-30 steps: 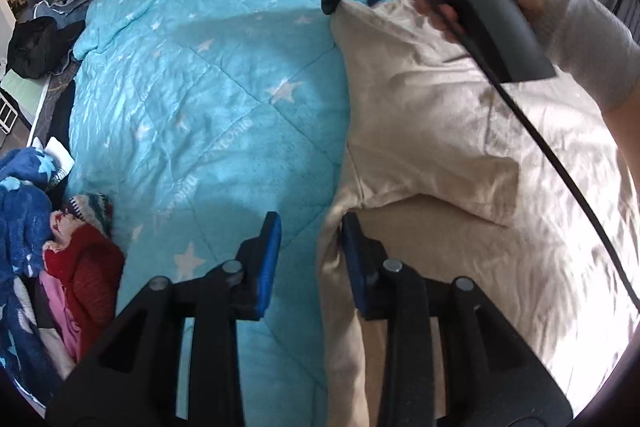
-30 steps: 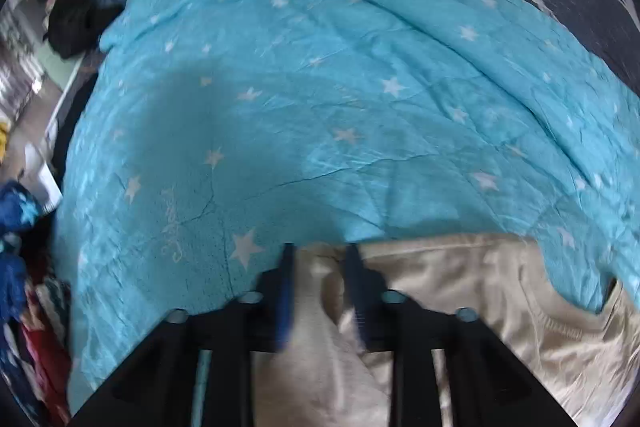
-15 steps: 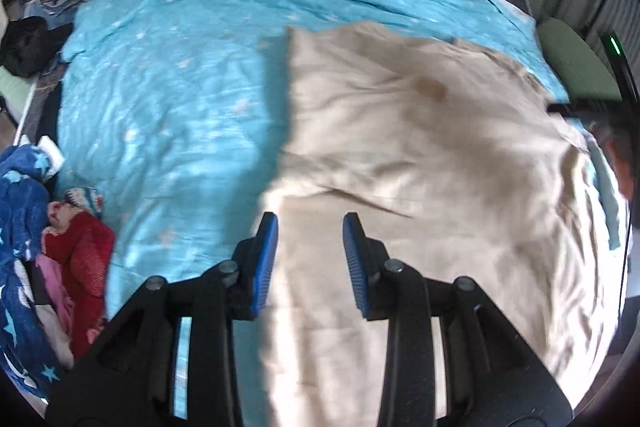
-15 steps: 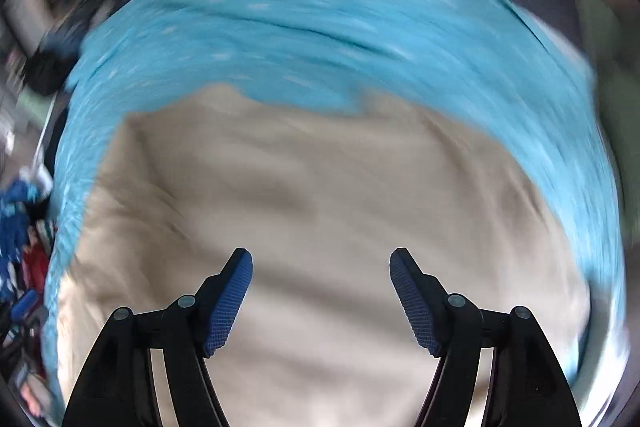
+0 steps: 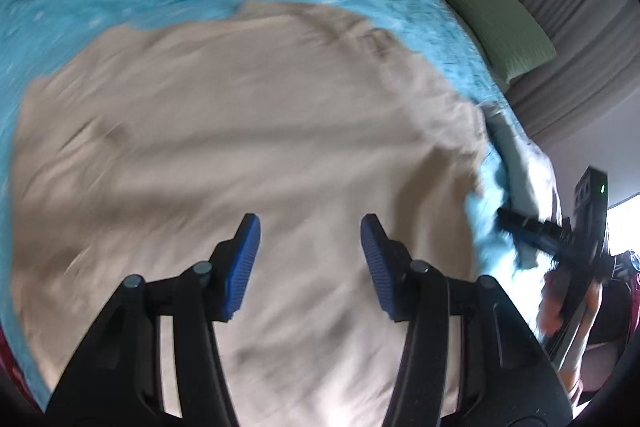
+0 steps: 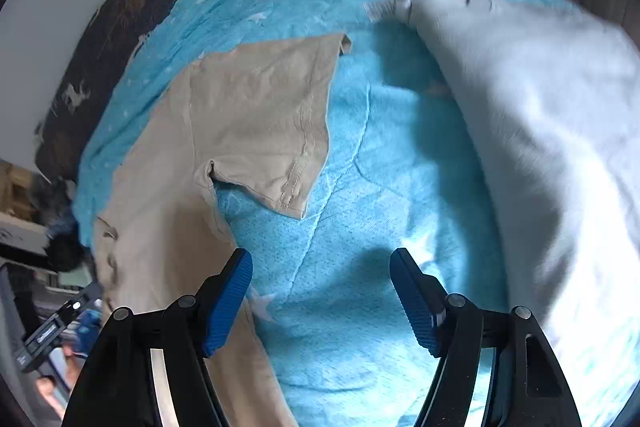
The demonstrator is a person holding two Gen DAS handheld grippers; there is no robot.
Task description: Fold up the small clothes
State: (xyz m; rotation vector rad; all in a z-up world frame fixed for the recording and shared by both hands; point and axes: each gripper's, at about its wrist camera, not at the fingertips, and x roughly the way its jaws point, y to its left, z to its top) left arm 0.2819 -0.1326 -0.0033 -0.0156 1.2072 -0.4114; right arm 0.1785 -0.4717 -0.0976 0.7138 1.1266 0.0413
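Bare quilt [image 6: 360, 187] between shirt [image 6: 248, 115], blanket [image 6: 560, 131]

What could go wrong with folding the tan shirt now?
1. The tan shirt lies loose on the blue star blanket, and its sleeve sticks out sideways, so a fold might come out crooked.
2. The right gripper is open over bare blanket and could pinch blanket instead of shirt.
3. The left gripper is opening with nothing between its jaws, so nothing pins the shirt if it slides.

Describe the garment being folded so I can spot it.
Look on the turquoise star-print quilt covering the bed. The beige T-shirt lies spread flat there, one short sleeve pointing outward. Unlike the pale grey-white cloth beside it, it is tan with stitched hems.
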